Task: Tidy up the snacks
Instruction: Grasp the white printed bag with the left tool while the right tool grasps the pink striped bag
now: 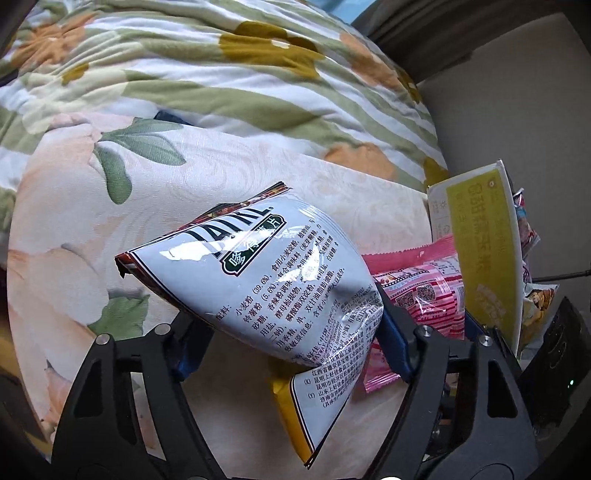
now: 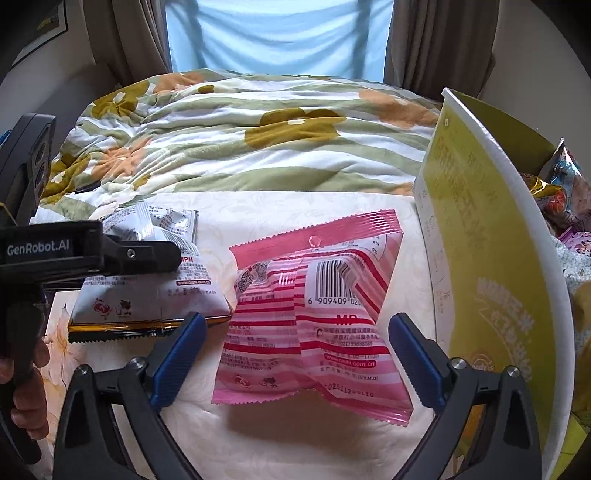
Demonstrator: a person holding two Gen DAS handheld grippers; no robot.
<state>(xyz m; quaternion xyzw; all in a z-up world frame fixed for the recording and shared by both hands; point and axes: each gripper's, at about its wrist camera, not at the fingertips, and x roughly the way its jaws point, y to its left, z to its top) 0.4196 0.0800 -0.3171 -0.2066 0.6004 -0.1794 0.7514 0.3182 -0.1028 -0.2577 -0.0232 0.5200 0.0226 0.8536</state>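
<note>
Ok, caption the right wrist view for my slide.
Right gripper with open jaws straddling a pink snack bag on the bed, beside a yellow box.

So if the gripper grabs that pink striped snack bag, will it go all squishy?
Probably. The pink striped plastic snack bag looks puffed and creased, so it should dent and crinkle between the right gripper's open blue pads. It seems light for its size, mostly air. The glossy film may slip a bit, and whatever is inside could crush if squeezed hard.

soft window [image 2: 277, 33] daylight, sharp (fisheye-bent, dark corners), bag [image 1: 258, 280] glare
</note>
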